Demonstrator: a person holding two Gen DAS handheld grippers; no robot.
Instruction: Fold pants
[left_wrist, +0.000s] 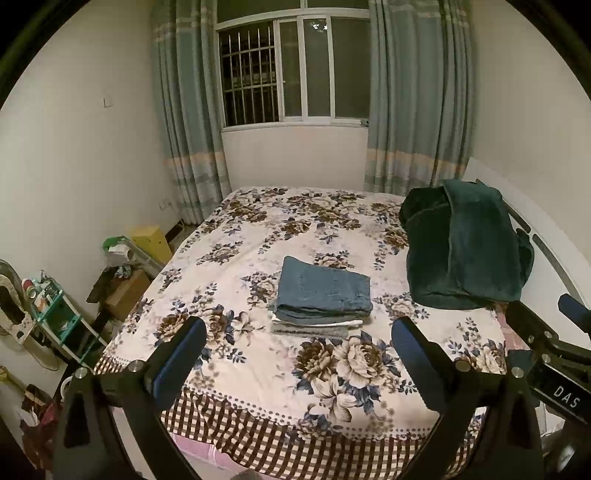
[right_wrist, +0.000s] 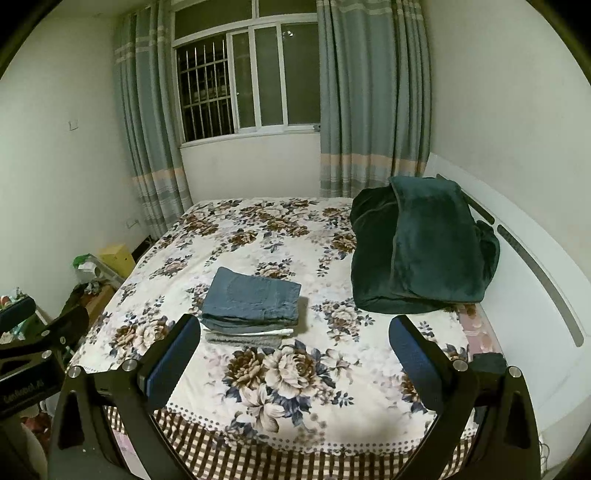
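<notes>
Through the left wrist camera I see my left claw spread wide with nothing between its blue-padded black fingers, held above the near edge of the bed. The bedspread is a cream cotton-looking sheet printed with large brown and blue roses, ending in a brown-and-white checked border along the near side. The pants, faded blue denim, lie folded into a thick rectangular bundle near the middle of the bed, on top of a small stack of what looks like a white layer and a grey one, though only thin edges show and I cannot say what those are. To the right a dark green plush blanket sits in a soft heap against the white headboard. At the right edge the other claw is partly cut off, showing black metal and a label reading "DAS". Striped grey-blue curtains flank a barred window, and cluttered boxes on the floor to the left are too small to make out. Through the right wrist camera my right claw is likewise wide apart and holds nothing, its padded fingers framing the bed's near part. The folded denim sits just beyond the left finger, its stitched seams faintly visible, and the green blanket fills the right side, velvety with a piped edge. The left claw pokes in at the left edge, mostly out of frame.
</notes>
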